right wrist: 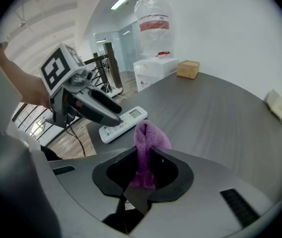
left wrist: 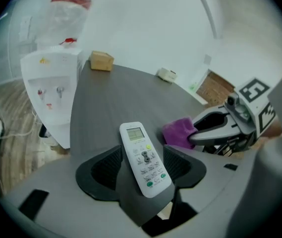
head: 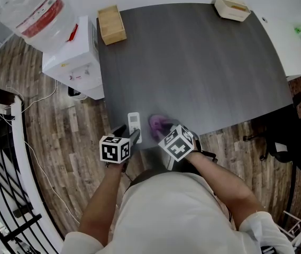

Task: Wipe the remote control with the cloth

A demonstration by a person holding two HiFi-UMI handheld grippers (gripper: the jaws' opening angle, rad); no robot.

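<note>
A white remote control (head: pixel 134 121) (left wrist: pixel 143 157) (right wrist: pixel 123 123) lies face up on the dark grey table (head: pixel 192 62), near its front edge. My left gripper (head: pixel 130 133) (left wrist: pixel 143 165) is open, with the lower half of the remote between its jaws. My right gripper (head: pixel 162 129) (right wrist: pixel 148 167) is shut on a bunched purple cloth (head: pixel 158 124) (left wrist: pixel 178 133) (right wrist: pixel 148 143), which sticks up out of its jaws just right of the remote. Whether the cloth touches the remote I cannot tell.
A water dispenser (head: pixel 71 62) with a bottle stands at the table's left side. At the back of the table sit a cardboard box (head: pixel 111 24) and a small wooden tray (head: pixel 232 8). A black chair (head: pixel 288 136) is at the right and a black railing (head: pixel 2 168) at the left.
</note>
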